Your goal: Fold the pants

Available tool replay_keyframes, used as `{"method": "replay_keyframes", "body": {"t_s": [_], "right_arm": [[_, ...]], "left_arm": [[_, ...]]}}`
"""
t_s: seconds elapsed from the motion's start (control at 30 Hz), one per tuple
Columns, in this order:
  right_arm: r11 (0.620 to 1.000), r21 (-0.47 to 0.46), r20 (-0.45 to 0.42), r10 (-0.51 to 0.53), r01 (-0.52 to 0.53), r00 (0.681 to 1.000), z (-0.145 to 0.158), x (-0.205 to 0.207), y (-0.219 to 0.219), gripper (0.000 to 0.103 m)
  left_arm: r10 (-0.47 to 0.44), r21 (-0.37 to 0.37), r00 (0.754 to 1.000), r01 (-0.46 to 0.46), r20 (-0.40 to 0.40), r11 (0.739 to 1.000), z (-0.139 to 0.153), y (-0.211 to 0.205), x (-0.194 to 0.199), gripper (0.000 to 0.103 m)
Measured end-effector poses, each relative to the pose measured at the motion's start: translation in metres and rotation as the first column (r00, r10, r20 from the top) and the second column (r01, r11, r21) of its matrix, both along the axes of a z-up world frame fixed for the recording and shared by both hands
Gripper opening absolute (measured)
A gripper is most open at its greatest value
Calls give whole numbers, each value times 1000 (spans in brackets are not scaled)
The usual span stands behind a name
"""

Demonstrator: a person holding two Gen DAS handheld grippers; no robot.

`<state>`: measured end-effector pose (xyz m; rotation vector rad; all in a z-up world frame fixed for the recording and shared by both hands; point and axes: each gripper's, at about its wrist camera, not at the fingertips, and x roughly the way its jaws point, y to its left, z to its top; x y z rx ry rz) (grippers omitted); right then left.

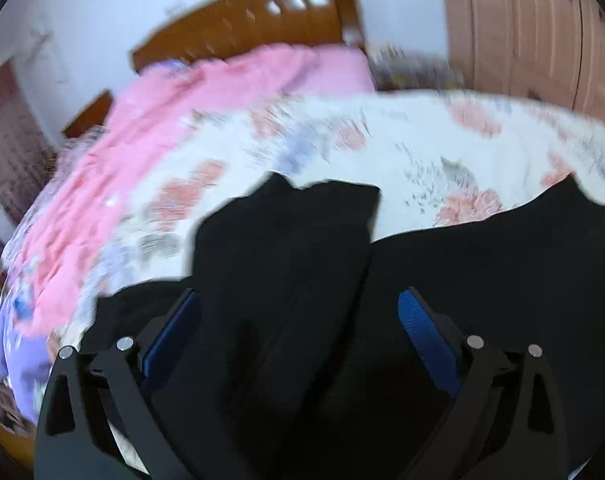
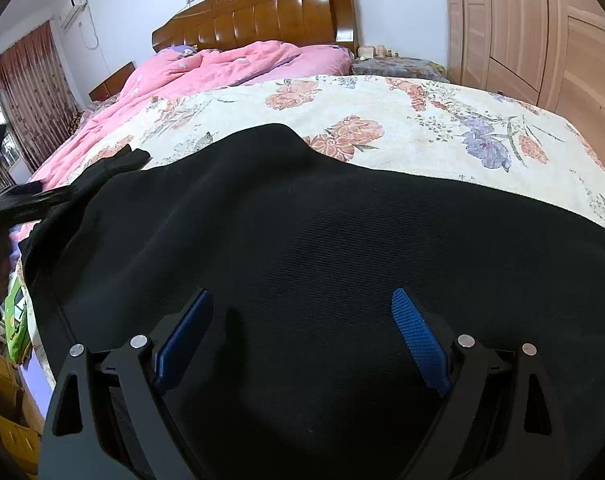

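Black pants (image 2: 302,248) spread on floral bed (image 2: 422,120), judged soft, limp, light; best pinched at hem or waistband edge; left gripper (image 1: 298,320) and right gripper (image 2: 302,320) wide, empty.

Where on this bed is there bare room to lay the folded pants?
Free: the floral bedspread beyond the black pants, bordered by the pink quilt on the left and the wardrobe side on the right. Crowded: the near edge under the pants, and the headboard end under the quilt.
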<state>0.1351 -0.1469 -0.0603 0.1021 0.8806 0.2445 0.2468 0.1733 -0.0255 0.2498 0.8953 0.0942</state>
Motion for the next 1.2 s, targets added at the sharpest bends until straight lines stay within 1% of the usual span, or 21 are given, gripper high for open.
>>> {"method": "replay_keyframes", "body": {"t_s": [0.1,0.2,0.27,0.3,0.33,0.4,0.43,0.5,0.57,0.6,0.7,0.73,0.8,0.87,0.9,0.97,1.0,1.07,1.1,1.17,1.2], "right_arm": [[1000,14,-1,0,0,1000,0,0,-1,88],[1000,29,-1,-1,1,1000,0,0,-3,88],[999,38,-1,-1,1,1000,0,-1,-4,88],[999,41,0,-1,1,1000,0,-1,-4,88],[999,45,0,-1,1,1000,1,-1,-4,88],[999,54,3,-2,2,1000,1,-2,-6,88],[998,58,3,-2,2,1000,1,-2,-7,88],[998,62,3,-2,2,1000,1,-2,-7,88],[998,62,3,-2,2,1000,1,-2,-7,88],[998,60,2,-2,2,1000,1,-2,-7,88],[999,51,0,-1,1,1000,1,-1,-6,88],[999,49,0,-1,1,1000,1,-1,-6,88],[999,48,0,-1,1,1000,1,-1,-6,88],[999,44,-1,-1,1,1000,0,-1,-6,88],[999,40,-2,0,0,1000,0,-1,-5,88],[1000,30,-3,0,0,1000,0,-1,-4,88],[1000,24,-4,0,0,1000,0,0,-4,88],[1000,15,-7,0,0,1000,-1,1,-3,88],[1000,11,-8,1,-1,1000,-1,1,-2,88],[1000,6,-10,2,-2,1000,-1,2,-1,88],[1000,4,-10,2,-2,1000,-1,2,-1,88]], "left_arm": [[-8,59,997,12,-73,998,-21,-11,37,94],[11,30,994,-7,-110,1000,-36,-6,59,93],[22,-25,990,-26,-140,999,-40,2,70,86],[25,-63,988,-35,-155,997,-42,7,72,69],[26,-116,987,-45,-160,992,-43,12,72,58],[41,-143,993,-56,-110,988,-38,17,64,27],[47,-161,997,-58,-68,985,-31,21,56,18],[79,-236,997,-74,13,969,-16,30,41,14],[146,-344,982,-97,117,934,7,55,10,14],[195,-414,967,-112,163,903,18,75,-12,14],[308,-536,925,-148,221,831,31,126,-68,14],[337,-557,914,-163,226,815,32,139,-82,14],[406,-610,888,-203,215,766,25,176,-114,14],[456,-616,870,-258,186,744,11,204,-132,14],[481,-629,861,-285,164,723,1,219,-138,14],[524,-698,846,-317,97,642,-25,250,-146,14],[548,-735,835,-344,45,585,-43,267,-147,15],[551,-791,834,-346,-14,505,-68,285,-146,16],[549,-811,836,-332,-17,481,-76,289,-147,20],[547,-834,837,-299,4,464,-79,292,-151,28],[542,-843,840,-283,12,458,-79,292,-151,38]]}}
